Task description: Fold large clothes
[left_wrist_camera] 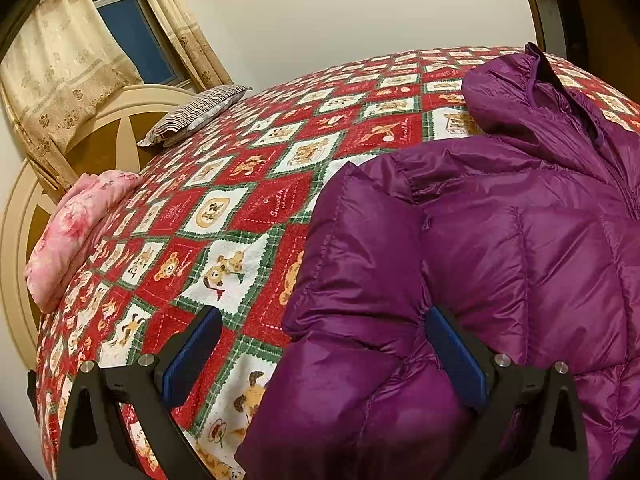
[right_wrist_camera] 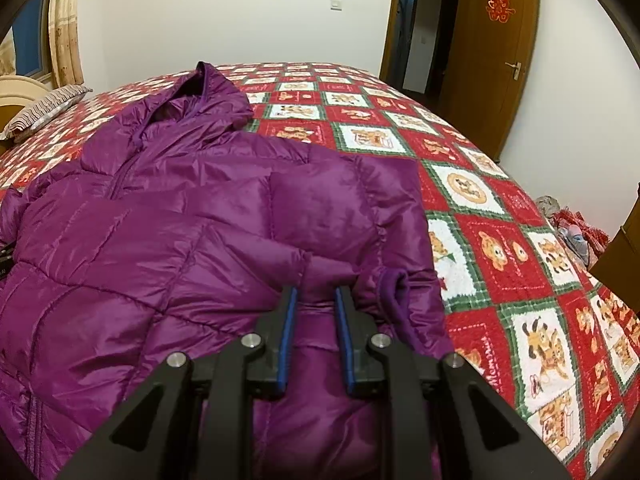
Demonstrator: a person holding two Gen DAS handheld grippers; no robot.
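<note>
A purple hooded puffer jacket (left_wrist_camera: 500,240) lies front-up on the bed, both sleeves folded in over the body; it fills the right wrist view (right_wrist_camera: 180,232) too. My left gripper (left_wrist_camera: 322,326) is open wide over the jacket's left folded sleeve (left_wrist_camera: 360,264), one blue pad on the bedspread side, the other against the fabric. My right gripper (right_wrist_camera: 316,300) is narrowly closed on a ridge of the folded right sleeve (right_wrist_camera: 328,216), near its cuff (right_wrist_camera: 394,292). The hood (right_wrist_camera: 208,96) points toward the far side of the bed.
The bed has a red, white and green bear-pattern bedspread (right_wrist_camera: 500,248). A striped pillow (left_wrist_camera: 196,114) and a pink folded quilt (left_wrist_camera: 76,232) lie by the headboard (left_wrist_camera: 24,240). Bags (right_wrist_camera: 576,232) sit on the floor at right, near a wooden door (right_wrist_camera: 492,52).
</note>
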